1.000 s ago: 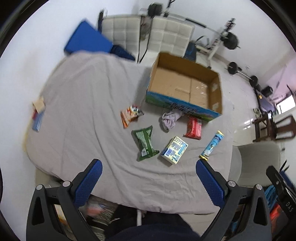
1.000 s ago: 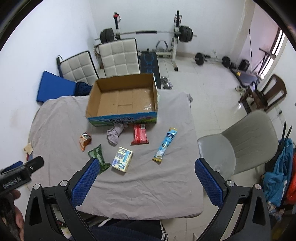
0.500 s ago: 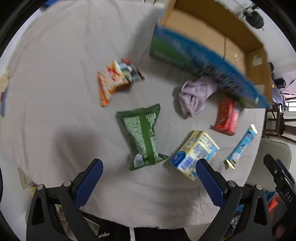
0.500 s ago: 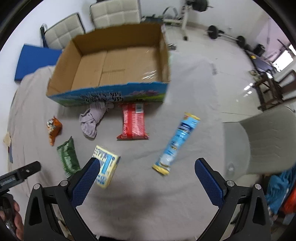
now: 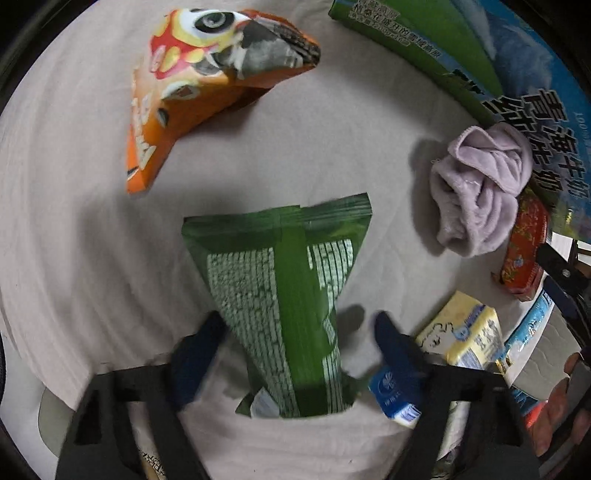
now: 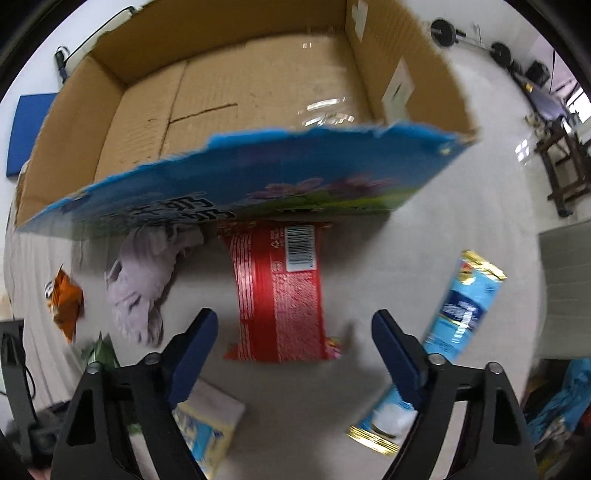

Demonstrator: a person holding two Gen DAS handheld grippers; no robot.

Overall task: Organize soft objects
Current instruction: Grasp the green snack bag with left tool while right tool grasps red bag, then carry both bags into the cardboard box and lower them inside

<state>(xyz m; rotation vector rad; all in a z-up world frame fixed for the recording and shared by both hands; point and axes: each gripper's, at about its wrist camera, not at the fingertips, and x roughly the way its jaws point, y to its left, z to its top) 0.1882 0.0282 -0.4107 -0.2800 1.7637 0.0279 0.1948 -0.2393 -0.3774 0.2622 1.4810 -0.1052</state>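
My left gripper (image 5: 295, 332) is open, its fingers either side of the lower part of a green snack bag (image 5: 284, 295) lying on the grey cloth. An orange snack bag (image 5: 192, 81) lies beyond it, and a lilac cloth (image 5: 480, 188) lies to the right against the box. My right gripper (image 6: 293, 328) is open, its fingers either side of the near end of a red snack packet (image 6: 279, 291). The open cardboard box (image 6: 240, 103) stands just behind it, empty inside. The lilac cloth (image 6: 144, 273) lies left of the red packet.
A yellow tissue pack (image 5: 458, 339) and a light-blue long packet (image 6: 454, 317) lie on the cloth-covered table (image 5: 74, 221). A grey chair (image 6: 565, 288) stands at the right. A blue mat (image 6: 26, 125) and gym weights (image 6: 447, 31) are beyond the table.
Both grippers have dropped much closer to the table. The left has come down around the green bag, the right around the red packet. Both stay open.
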